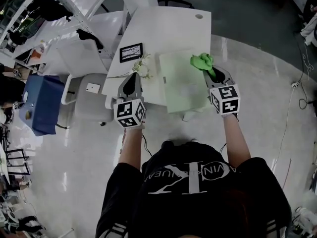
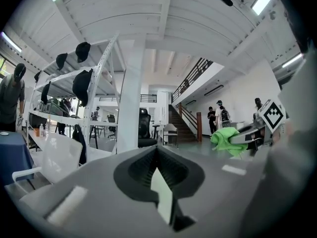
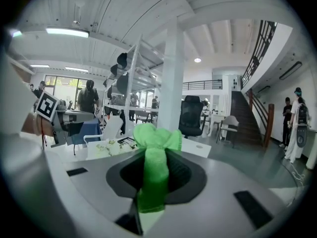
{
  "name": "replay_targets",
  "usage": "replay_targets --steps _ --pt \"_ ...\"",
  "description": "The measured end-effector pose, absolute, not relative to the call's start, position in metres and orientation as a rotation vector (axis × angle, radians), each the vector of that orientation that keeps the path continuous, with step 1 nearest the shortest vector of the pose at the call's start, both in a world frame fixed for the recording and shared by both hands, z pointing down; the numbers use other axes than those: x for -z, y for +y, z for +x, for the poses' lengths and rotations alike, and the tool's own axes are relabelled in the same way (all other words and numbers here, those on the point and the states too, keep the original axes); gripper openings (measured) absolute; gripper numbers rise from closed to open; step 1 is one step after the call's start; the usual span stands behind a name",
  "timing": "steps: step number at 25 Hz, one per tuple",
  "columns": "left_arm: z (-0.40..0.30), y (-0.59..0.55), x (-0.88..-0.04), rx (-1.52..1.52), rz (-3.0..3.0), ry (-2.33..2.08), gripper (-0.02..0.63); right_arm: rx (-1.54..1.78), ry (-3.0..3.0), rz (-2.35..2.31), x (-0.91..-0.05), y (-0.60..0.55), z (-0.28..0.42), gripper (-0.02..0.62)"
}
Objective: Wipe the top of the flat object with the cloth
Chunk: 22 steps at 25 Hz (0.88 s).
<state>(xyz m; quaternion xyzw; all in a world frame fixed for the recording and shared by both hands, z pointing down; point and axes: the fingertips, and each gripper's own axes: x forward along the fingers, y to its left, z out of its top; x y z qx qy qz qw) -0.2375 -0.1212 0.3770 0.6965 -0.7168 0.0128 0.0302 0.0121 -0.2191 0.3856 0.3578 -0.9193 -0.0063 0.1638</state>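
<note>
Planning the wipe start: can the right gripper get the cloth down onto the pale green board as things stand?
Probably yes: the right gripper, shut on the cloth, hangs at the far right corner of the board, whose top looks bare.

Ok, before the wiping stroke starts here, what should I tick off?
1. Green cloth gripped: ok, the right gripper is shut on it.
2. Cloth above the light green board: ok, at its far right corner.
3. Cloth touching the board: cannot tell.
4. Left gripper out of the path: ok, shut, empty, left of the board.
5. Board steadied: not ok, nothing holds it on the white table.
</note>
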Motion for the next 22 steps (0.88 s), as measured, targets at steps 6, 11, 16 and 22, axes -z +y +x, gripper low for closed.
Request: replay_targets --steps 6,11,16,22 --pt "-0.2398 -0.1202 -0.3717 -0.029 2.147 -2.230 0.011 0.009 -2.643 1.028 -0.3819 -0.2201 0.0114 0.077" --pt "-0.2413 -0.1191 -0.3709 -0.036 2.139 -2.239 0.011 0.016 -2.651 1.017 -0.3801 -0.2209 0.0085 0.077" --pt "-0.2419 -0.1164 -0.3726 -0.028 2.130 -2.243 0.011 0.018 -2.657 1.012 -0.3818 -0.2210 0.0066 0.077" --pt "-0.2438 -0.1164 -0.3703 -0.036 2.130 -2.256 0.011 0.035 -2.663 1.008 -0.3796 -0.2233 0.0047 0.077"
